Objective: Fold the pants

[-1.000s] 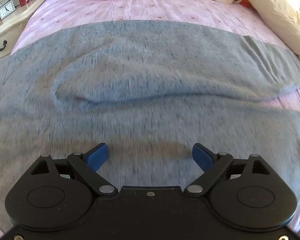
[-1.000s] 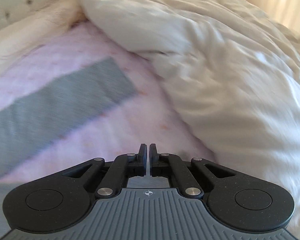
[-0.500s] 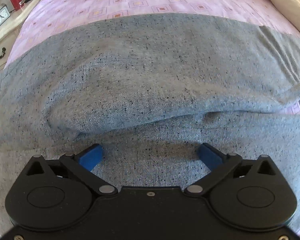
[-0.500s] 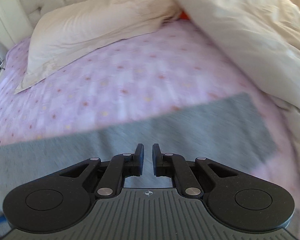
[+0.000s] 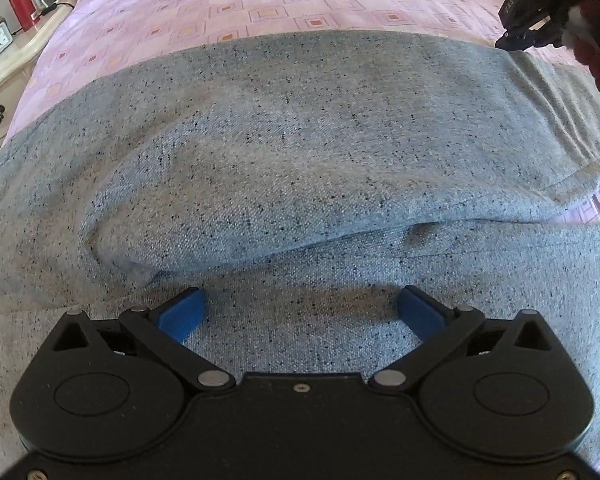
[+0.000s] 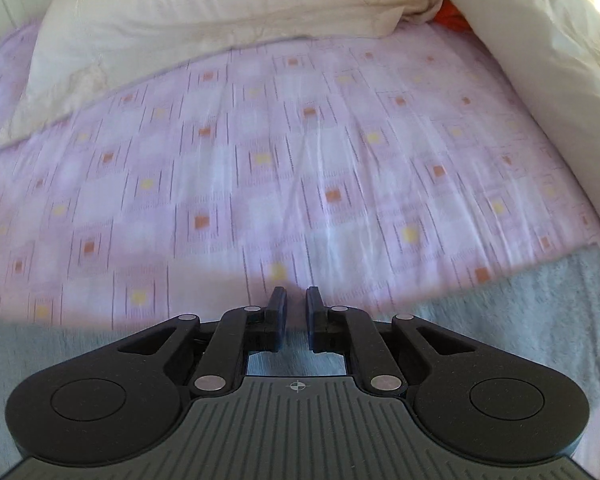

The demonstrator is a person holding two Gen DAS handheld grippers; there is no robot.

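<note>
The grey speckled pants (image 5: 300, 152) lie spread across the pink patterned bed sheet, with a raised fold running across the middle. My left gripper (image 5: 300, 312) is wide open, its blue pads low over the near pant fabric, holding nothing. In the left wrist view my right gripper (image 5: 528, 36) hovers at the far right edge of the pants. In the right wrist view my right gripper (image 6: 296, 304) stands slightly open and empty, over the far edge of the pants (image 6: 500, 312), pointing at the sheet.
A cream pillow (image 6: 220, 12) lies at the head of the bed, and a white duvet (image 6: 540, 60) is piled on the right. A nightstand (image 5: 4, 76) with a clock and a red bottle (image 5: 18, 2) stands at the left.
The left gripper moved lower and closer to the pants, still wide open. The right gripper swung from the duvet side to the pants' far edge and parted slightly.
</note>
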